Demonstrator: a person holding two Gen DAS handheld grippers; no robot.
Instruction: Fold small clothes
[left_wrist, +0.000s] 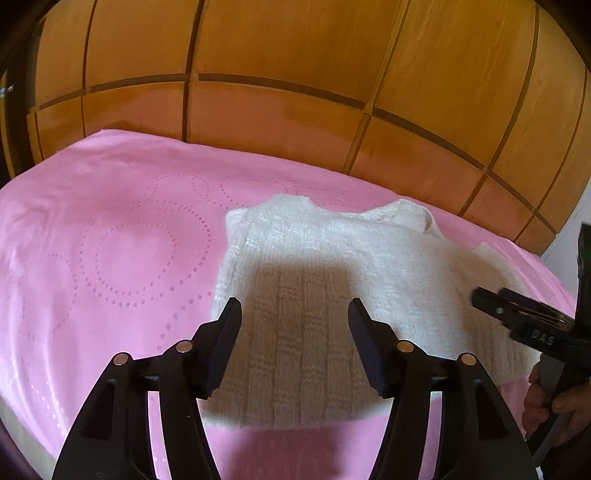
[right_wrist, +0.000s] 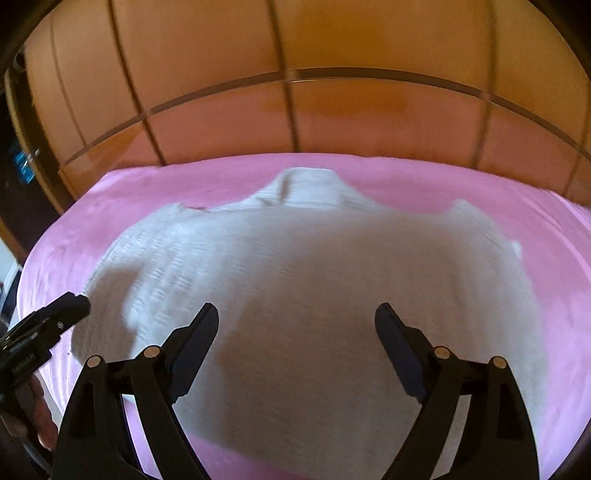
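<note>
A small white knitted sweater (left_wrist: 332, 266) lies spread flat on the pink bedspread (left_wrist: 110, 240), its neck toward the wooden headboard. My left gripper (left_wrist: 295, 310) hovers open over the sweater's near left part, nothing between its fingers. In the right wrist view the same sweater (right_wrist: 314, 277) fills the middle, blurred. My right gripper (right_wrist: 297, 317) stands wide open above its lower half, holding nothing. Each gripper shows at the edge of the other's view: the right one (left_wrist: 480, 295) at the right, the left one (right_wrist: 74, 302) at the left.
A tall wooden panelled headboard (left_wrist: 295, 92) rises behind the bed. The pink bedspread (right_wrist: 554, 277) stretches bare to the left of the sweater. A person's hand (left_wrist: 546, 402) grips the right gripper's handle at the lower right.
</note>
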